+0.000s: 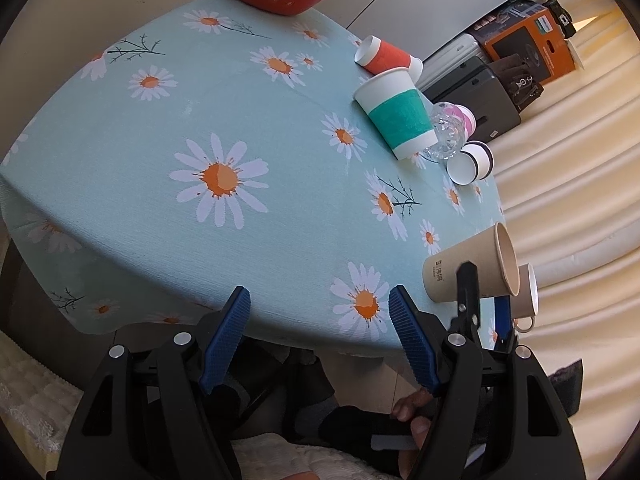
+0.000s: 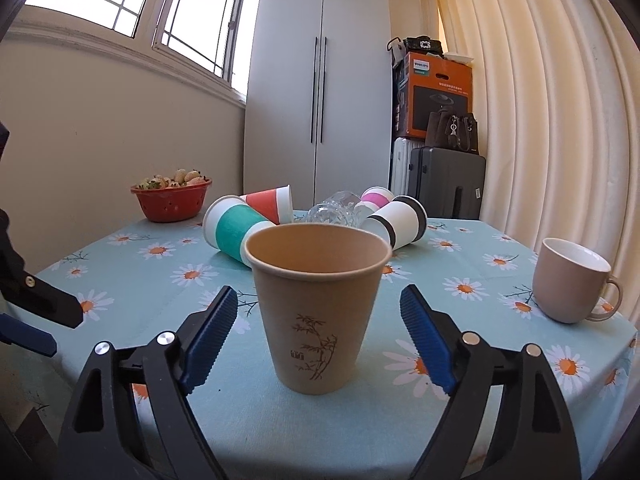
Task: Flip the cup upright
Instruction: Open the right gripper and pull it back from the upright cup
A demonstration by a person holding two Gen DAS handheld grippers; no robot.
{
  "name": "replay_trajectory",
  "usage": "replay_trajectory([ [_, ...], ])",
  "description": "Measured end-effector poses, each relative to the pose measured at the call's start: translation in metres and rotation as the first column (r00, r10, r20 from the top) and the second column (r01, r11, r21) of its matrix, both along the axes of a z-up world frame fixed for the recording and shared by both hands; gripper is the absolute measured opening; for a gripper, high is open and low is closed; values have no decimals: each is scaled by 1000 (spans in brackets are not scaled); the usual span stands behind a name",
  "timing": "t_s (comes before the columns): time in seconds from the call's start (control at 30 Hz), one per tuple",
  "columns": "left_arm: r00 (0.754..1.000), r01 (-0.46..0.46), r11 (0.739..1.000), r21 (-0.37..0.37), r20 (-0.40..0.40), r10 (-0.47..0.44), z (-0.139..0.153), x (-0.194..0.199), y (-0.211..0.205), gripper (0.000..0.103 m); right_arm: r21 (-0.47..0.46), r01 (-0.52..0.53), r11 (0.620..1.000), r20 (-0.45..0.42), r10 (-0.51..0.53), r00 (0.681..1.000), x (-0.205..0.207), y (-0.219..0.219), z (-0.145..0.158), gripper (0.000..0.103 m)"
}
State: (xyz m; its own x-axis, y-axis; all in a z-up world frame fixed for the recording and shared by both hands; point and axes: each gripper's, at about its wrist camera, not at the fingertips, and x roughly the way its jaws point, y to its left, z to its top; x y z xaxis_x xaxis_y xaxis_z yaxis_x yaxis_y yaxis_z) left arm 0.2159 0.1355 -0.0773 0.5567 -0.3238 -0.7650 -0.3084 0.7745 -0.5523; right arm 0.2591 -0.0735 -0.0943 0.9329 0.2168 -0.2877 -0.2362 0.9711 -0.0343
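Brown cup [image 2: 318, 308] stood upright already, right gripper [image 2: 318, 336] let go, left gripper [image 1: 320, 336] open too; other cups still lay tipped.

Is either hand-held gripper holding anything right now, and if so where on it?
Nothing is held. The right hand-held gripper is open around the upright brown paper cup, with its pads clear of the wall. The left hand-held gripper is open over the tablecloth.
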Motion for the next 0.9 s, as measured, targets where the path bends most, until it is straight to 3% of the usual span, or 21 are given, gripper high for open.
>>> replay_trajectory([
  [0.27, 1000, -7, 1000, 9, 7, 7, 2, -3, 2, 70, -1, 12, 1000, 21, -12, 1000, -26, -11, 24, 94],
  [0.4, 999, -7, 999, 42, 49, 5, 10, -9, -2, 70, 31, 23, 999, -7, -22, 1000, -43, -27, 39, 97],
  [0.47, 998, 2, 997, 73, 70, -7, 15, -13, -7, 86, 45, 38, 998, -1, -38, 999, -53, -38, 49, 98],
  [0.5, 996, 7, 994, 105, 86, -16, 19, -15, -12, 88, 50, 42, 998, -1, -42, 999, -57, -43, 55, 98],
  [0.6, 991, 17, 975, 220, 123, -45, 29, -22, -27, 89, 45, 41, 998, 2, -41, 999, -66, -60, 72, 98],
  [0.7, 986, 40, 966, 254, 149, -79, 34, -31, -40, 89, 47, 28, 998, -12, -27, 1000, -71, -79, 83, 98],
  [0.83, 969, 43, 939, 340, 215, -123, 45, -47, -60, 89, 85, 11, 996, -102, -2, 995, -72, -105, 87, 98],
  [0.9, 948, 38, 912, 409, 274, -162, 55, -61, -74, 90, 117, -4, 993, -162, 23, 987, -73, -116, 88, 98],
])
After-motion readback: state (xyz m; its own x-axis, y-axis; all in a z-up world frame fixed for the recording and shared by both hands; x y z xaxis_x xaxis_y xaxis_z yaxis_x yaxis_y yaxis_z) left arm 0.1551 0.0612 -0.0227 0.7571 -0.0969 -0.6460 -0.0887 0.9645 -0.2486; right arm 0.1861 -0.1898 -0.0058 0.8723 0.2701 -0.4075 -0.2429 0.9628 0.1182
